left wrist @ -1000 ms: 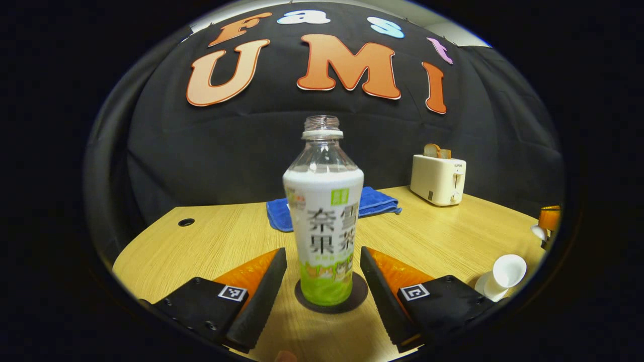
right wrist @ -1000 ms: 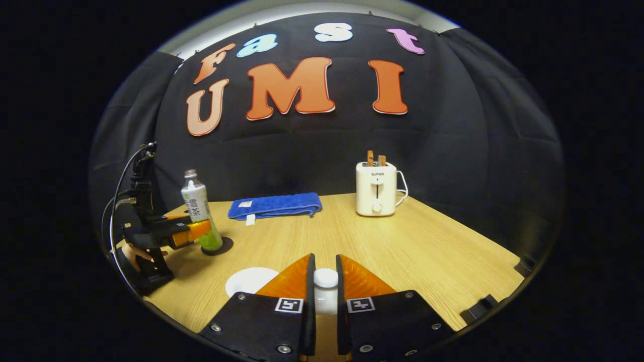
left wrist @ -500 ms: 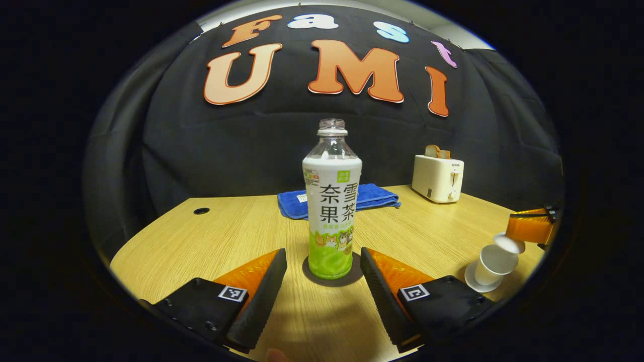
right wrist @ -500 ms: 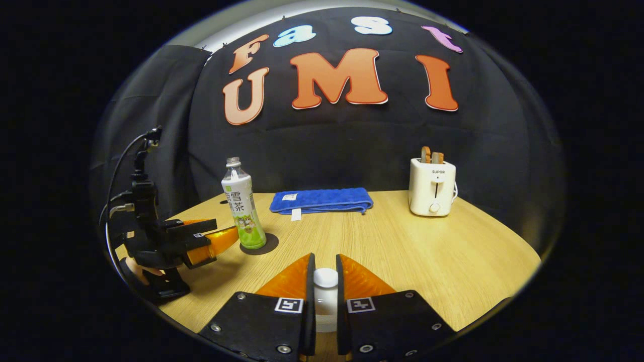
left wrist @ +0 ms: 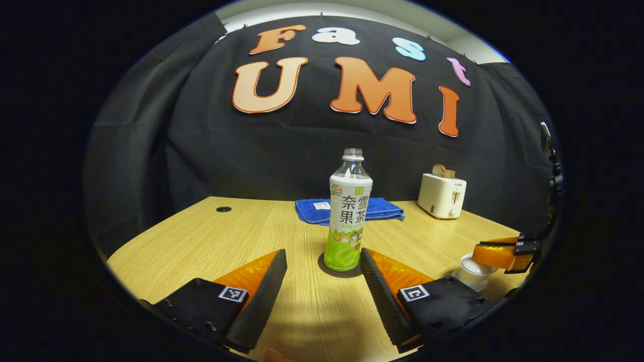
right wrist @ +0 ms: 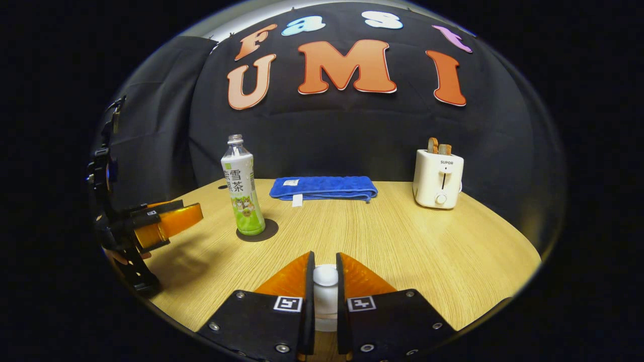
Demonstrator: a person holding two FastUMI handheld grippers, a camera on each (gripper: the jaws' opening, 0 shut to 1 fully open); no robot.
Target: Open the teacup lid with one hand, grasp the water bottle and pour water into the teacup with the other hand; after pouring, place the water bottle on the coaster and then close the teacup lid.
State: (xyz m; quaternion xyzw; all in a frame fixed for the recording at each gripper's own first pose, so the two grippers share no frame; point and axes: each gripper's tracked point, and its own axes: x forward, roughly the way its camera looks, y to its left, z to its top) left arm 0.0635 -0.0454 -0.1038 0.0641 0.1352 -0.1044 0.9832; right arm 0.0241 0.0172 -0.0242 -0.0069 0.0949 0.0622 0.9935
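The water bottle (left wrist: 349, 211), uncapped and white-and-green labelled, stands upright on the dark round coaster (left wrist: 339, 270). My left gripper (left wrist: 322, 284) is open, a short way back from the bottle with nothing between its fingers. At the right edge the white teacup (left wrist: 472, 274) sits on the table with my right gripper (left wrist: 503, 251) directly over it. In the right gripper view my right gripper (right wrist: 322, 281) is shut on the white knob of the teacup lid (right wrist: 325, 275); the cup below is hidden. The bottle (right wrist: 242, 188), coaster (right wrist: 257, 231) and left gripper (right wrist: 163, 223) are at the left.
A folded blue towel (left wrist: 349, 210) lies at the back of the wooden table (left wrist: 201, 241), behind the bottle. A white toaster (left wrist: 441, 196) with bread in it stands at the back right. A small cable hole (left wrist: 224, 209) is at the back left.
My left gripper has drawn back from the bottle, which stays on the coaster. My right gripper has brought the lid from above and beside the teacup down over it.
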